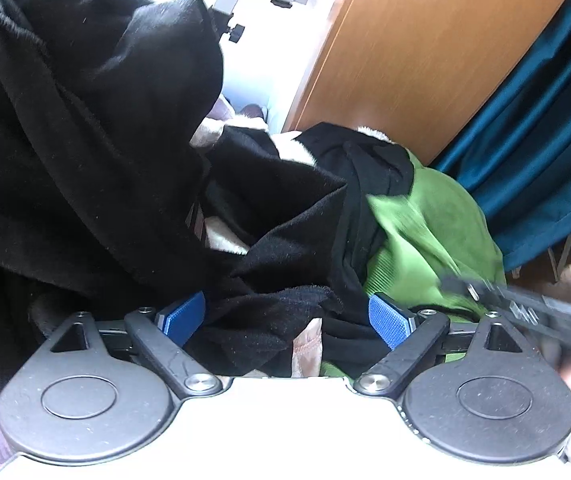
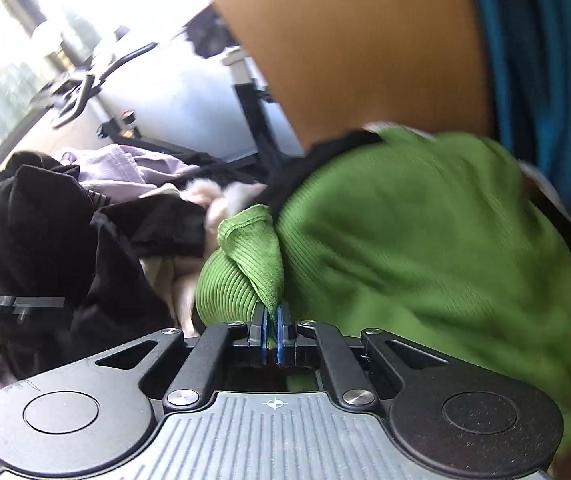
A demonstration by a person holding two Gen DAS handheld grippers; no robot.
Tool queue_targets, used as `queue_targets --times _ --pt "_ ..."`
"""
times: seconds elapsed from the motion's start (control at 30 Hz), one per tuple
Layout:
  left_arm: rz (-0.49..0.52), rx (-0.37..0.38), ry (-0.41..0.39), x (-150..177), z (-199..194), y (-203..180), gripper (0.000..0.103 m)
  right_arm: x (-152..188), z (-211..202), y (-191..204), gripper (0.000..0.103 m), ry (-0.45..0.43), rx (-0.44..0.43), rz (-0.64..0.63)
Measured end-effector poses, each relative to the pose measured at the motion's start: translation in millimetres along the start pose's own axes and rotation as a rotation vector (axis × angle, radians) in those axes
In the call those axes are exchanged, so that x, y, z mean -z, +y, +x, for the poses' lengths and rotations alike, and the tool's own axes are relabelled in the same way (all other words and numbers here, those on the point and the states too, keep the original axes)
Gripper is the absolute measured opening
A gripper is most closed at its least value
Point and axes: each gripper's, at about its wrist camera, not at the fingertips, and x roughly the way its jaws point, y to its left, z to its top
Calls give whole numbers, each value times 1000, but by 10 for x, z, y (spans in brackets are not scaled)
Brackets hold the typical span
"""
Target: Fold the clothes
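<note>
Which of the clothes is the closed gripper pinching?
The ribbed green garment; the right gripper is shut on its edge, unlike the black fleece and lilac pieces.

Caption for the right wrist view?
Right gripper pinches an edge of a green ribbed garment beside piled black clothes.

A ribbed green garment is bulging up in a rumpled mound in front of me, and a folded corner of it is hanging down, pinched between the blue pads of my right tool. To its left, a heap of black fleece clothing is piling high and draping in heavy folds, with one black edge lying between the spread pads of my left tool. Pale fluffy fabric and a lilac garment are peeking out from among the black pieces farther back.
</note>
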Motion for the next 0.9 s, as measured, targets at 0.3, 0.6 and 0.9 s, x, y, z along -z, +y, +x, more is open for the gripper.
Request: queue_targets --times 0.3,0.6,0.9 --pt "156 41 -51 -106 -103 -325 91 34 -339 -202 4 -77 -69 166" --pt "403 80 19 -42 203 -965 91 -430 -460 -252 10 -140 -118 175" --pt "276 57 33 -83 262 -1035 91 -315 -394 -758 62 -75 213 96"
